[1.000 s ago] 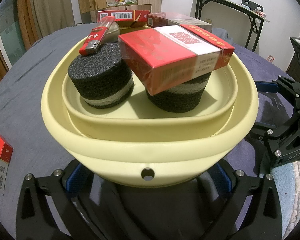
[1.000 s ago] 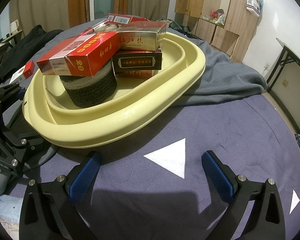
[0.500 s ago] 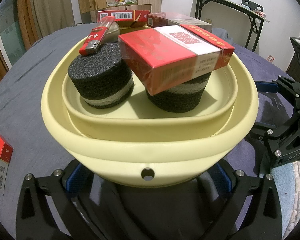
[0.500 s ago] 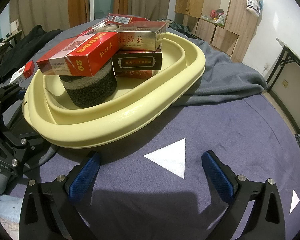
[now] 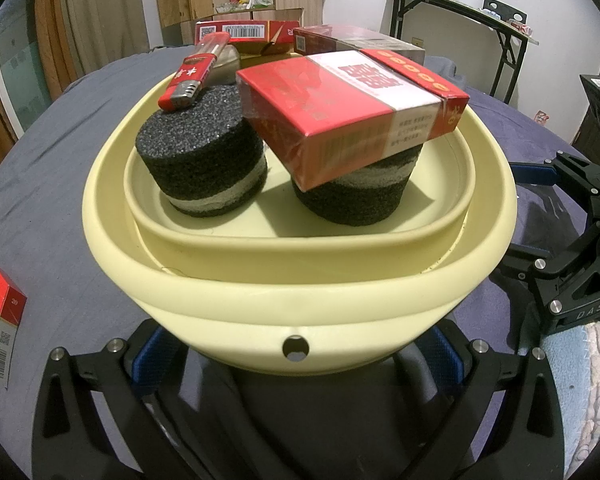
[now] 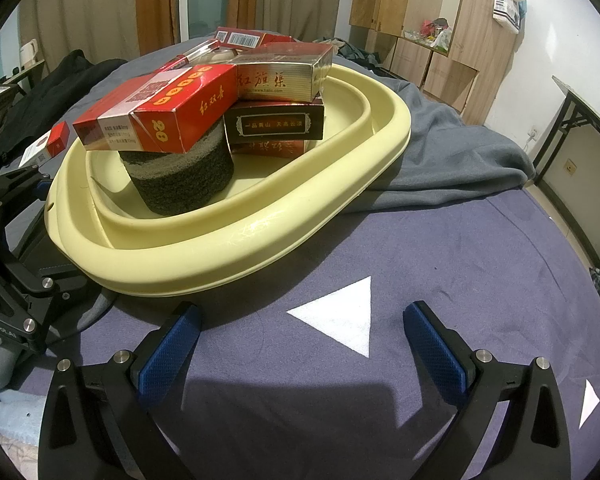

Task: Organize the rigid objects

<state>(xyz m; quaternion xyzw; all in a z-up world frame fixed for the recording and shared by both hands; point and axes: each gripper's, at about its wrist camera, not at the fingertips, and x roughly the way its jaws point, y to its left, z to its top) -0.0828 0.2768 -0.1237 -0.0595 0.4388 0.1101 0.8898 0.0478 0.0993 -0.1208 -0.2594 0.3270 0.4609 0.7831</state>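
Two black sponges (image 5: pixel 202 168) in yellow basin (image 5: pixel 300 292), possibly five boxes, right hand-held gripper (image 6: pixel 300 344) spread.

walls: white (image 6: pixel 548 40) | cupboards: wooden (image 6: pixel 412 4) | curtains: tan and orange (image 6: pixel 112 4) | folding table: black-legged (image 5: pixel 452 12), by wall | floor: pale, right edge

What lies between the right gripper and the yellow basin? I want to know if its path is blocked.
Nothing solid: in the right wrist view, only bare purple cloth with a white triangle mark separates the open right gripper from the yellow basin.
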